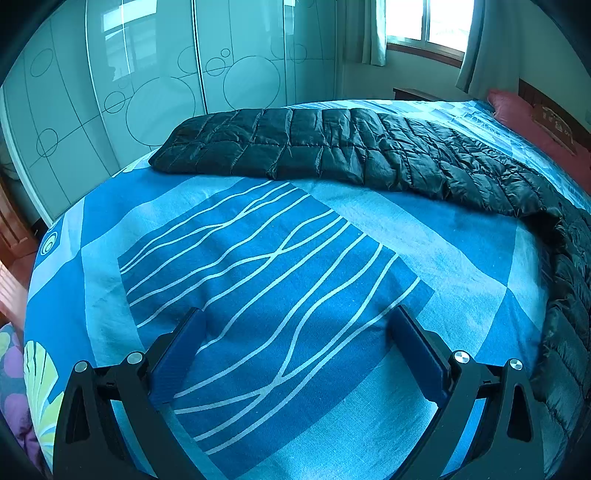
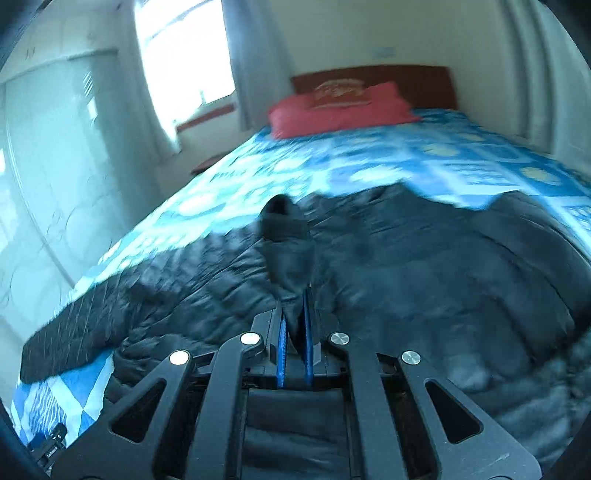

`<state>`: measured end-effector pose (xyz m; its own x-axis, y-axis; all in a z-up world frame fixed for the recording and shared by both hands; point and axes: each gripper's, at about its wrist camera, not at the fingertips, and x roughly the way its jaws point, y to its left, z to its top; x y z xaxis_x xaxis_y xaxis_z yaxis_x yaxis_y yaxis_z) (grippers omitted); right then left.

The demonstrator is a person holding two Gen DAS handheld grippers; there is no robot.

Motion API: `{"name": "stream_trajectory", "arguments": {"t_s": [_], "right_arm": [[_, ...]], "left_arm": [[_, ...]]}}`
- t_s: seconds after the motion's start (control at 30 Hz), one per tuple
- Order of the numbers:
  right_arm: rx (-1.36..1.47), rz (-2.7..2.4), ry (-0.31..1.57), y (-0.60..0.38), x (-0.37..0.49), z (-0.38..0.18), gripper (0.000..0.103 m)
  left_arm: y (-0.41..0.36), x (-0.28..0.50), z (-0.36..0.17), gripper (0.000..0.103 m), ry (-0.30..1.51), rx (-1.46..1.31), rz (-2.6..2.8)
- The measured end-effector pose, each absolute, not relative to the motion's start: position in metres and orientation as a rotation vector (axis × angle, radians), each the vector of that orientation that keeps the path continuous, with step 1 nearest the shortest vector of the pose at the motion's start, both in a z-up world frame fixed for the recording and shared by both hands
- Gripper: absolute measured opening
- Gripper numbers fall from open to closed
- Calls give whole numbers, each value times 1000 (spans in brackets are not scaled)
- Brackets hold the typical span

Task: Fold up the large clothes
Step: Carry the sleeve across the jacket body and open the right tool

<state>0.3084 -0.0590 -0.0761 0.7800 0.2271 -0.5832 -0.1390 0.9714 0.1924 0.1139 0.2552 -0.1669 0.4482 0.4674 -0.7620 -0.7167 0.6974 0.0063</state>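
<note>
A large black quilted jacket (image 1: 332, 147) lies spread across the blue patterned bedsheet (image 1: 258, 258). In the left wrist view it stretches across the far side of the bed and down the right edge. My left gripper (image 1: 295, 321) is open and empty, low over bare sheet, well short of the jacket. In the blurred right wrist view the jacket (image 2: 424, 266) fills the lower half. My right gripper (image 2: 294, 295) is shut on a fold of the jacket's fabric, which stands up in a peak between the blue pads (image 2: 282, 339).
A red pillow (image 2: 340, 110) lies at the wooden headboard (image 2: 406, 81). Glossy wardrobe doors (image 1: 129, 92) run along the far side of the bed. A curtained window (image 1: 424, 22) is beyond. A floral cloth (image 1: 22, 387) hangs at the bed's left corner.
</note>
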Motion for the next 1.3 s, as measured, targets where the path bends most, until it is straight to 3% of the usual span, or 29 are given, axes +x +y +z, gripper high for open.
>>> {"name": "stream_trajectory", "arguments": {"t_s": [0.3, 0.47, 0.5, 0.53, 0.57, 0.6, 0.8, 0.93, 1.0, 1.13, 1.2, 1.23, 1.3], "right_arm": [[75, 277, 789, -1, 340, -108, 8], [55, 302, 852, 10, 347, -121, 19], [77, 325, 847, 7, 342, -118, 34], [101, 351, 839, 3, 337, -114, 57], [125, 373, 819, -2, 328, -108, 69], [131, 386, 801, -5, 322, -102, 75], [108, 353, 704, -71, 287, -67, 72], [139, 193, 708, -161, 292, -66, 41], [184, 73, 715, -220, 296, -71, 34], [255, -116, 721, -311, 295, -90, 29], [280, -159, 771, -338, 298, -113, 25], [284, -154, 819, -346, 302, -130, 19], [308, -119, 821, -354, 303, -144, 18]], "left_arm": [[254, 113, -167, 99, 815, -336, 753], [255, 114, -167, 99, 817, -335, 754], [255, 114, -167, 99, 817, -334, 753], [254, 113, -167, 99, 816, -335, 754], [254, 113, -167, 99, 816, -336, 753], [254, 113, -167, 99, 816, -336, 753], [254, 113, -167, 99, 815, -335, 753], [253, 113, -167, 99, 816, -334, 754], [253, 113, -167, 99, 816, -334, 754], [253, 113, -168, 99, 816, -333, 755], [253, 113, -168, 99, 817, -334, 754], [253, 113, -168, 99, 817, -333, 755], [253, 114, -168, 99, 819, -333, 755]]}}
